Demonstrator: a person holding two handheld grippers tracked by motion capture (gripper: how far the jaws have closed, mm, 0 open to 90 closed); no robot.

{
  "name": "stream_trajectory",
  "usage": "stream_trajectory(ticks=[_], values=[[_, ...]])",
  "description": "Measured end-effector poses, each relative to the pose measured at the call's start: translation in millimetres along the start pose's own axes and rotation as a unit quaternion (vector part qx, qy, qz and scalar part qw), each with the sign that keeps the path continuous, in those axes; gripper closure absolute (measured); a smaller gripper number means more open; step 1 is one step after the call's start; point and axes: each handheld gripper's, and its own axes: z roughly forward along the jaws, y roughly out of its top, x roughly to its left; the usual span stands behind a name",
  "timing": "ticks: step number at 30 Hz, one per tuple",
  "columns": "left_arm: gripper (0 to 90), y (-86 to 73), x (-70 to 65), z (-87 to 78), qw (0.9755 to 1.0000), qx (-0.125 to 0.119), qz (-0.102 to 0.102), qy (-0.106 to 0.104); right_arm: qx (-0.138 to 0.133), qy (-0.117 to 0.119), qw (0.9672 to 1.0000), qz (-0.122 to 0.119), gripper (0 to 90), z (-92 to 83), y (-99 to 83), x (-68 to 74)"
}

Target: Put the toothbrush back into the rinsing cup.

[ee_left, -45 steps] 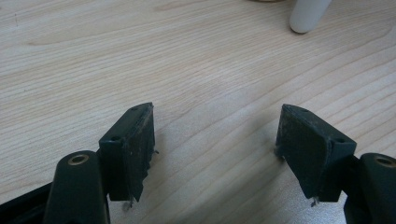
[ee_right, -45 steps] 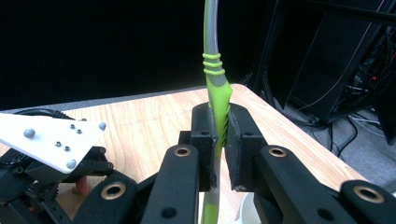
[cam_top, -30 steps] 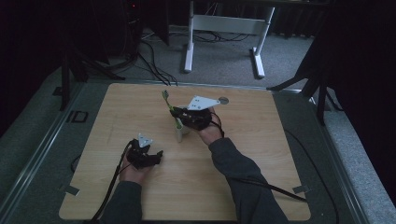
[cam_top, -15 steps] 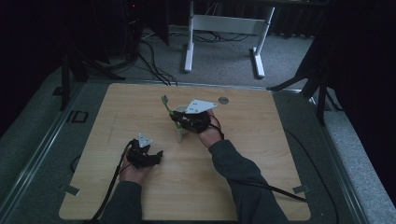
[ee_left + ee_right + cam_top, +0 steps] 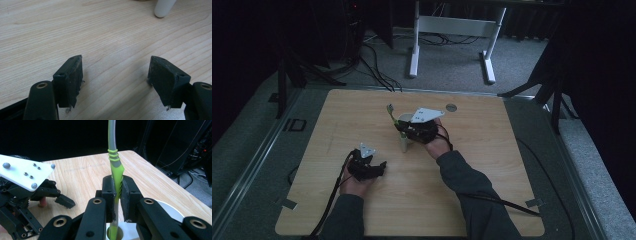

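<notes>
My right gripper (image 5: 117, 192) is shut on the green and grey handle of a toothbrush (image 5: 115, 163), which stands nearly upright. Its lower end reaches into the hole of a white holder (image 5: 125, 233). In the high view the right gripper (image 5: 406, 131) sits at the middle of the wooden table (image 5: 492, 150), the toothbrush (image 5: 390, 114) rises from it to the upper left, and the white holder (image 5: 403, 144) stands just below it. My left gripper (image 5: 379, 166) rests lower left, open. Its jaws stand wide apart around the left gripper (image 5: 116, 80) midpoint, over bare wood, with the holder's base (image 5: 163, 8) farther off.
A white round rim (image 5: 171, 212) lies right of the holder. A small grey disc (image 5: 451, 107) is set in the table near its far edge. White desk legs (image 5: 414, 50) and cables (image 5: 377, 70) lie on the floor beyond. Cables (image 5: 507, 201) trail from both grippers.
</notes>
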Motion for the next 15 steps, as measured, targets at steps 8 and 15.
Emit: stream_trajectory(ticks=[8, 15], values=[[29.2, 0.0, 0.0, 0.0, 1.0000, 0.000, 0.000, 0.000, 0.014, 0.002, 0.9999, 0.009, 81.7, -0.2, -6.9, -2.5], [29.1, 0.0, 0.0, 0.0, 1.0000, 0.000, 0.000, 0.000, 0.020, 0.007, 0.9997, 0.010, 81.4, 0.2, -9.4, -1.9]])
